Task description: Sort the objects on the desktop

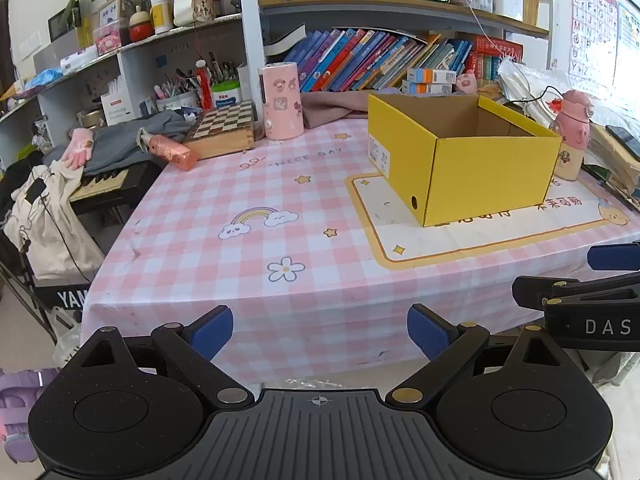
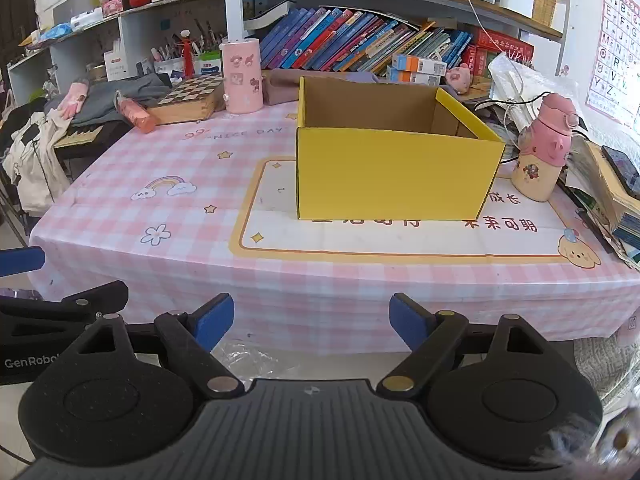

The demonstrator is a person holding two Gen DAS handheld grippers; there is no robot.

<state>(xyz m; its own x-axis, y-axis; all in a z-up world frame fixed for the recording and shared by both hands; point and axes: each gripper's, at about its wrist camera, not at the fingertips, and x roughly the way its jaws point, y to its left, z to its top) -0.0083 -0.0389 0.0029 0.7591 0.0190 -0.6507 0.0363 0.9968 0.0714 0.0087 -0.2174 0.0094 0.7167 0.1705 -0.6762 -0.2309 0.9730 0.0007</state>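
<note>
An open yellow cardboard box (image 1: 480,168) (image 2: 394,176) stands on the desk's pink checked cloth (image 1: 248,248) (image 2: 160,216), on a cream mat. Its inside is mostly hidden by its walls. A pink bottle (image 1: 572,136) (image 2: 540,148) stands right of the box. A pink cylinder holder (image 1: 281,100) (image 2: 241,76) and a chessboard box (image 1: 224,126) (image 2: 188,98) stand at the back left. My left gripper (image 1: 320,332) is open and empty, off the desk's front edge. My right gripper (image 2: 312,322) is open and empty, also before the front edge.
Shelves of books (image 1: 380,60) line the back. A pile of papers and a phone (image 2: 620,168) sits at the right edge. Grey clothes, a pink glove (image 1: 78,148) and a keyboard (image 1: 100,184) lie off the left side.
</note>
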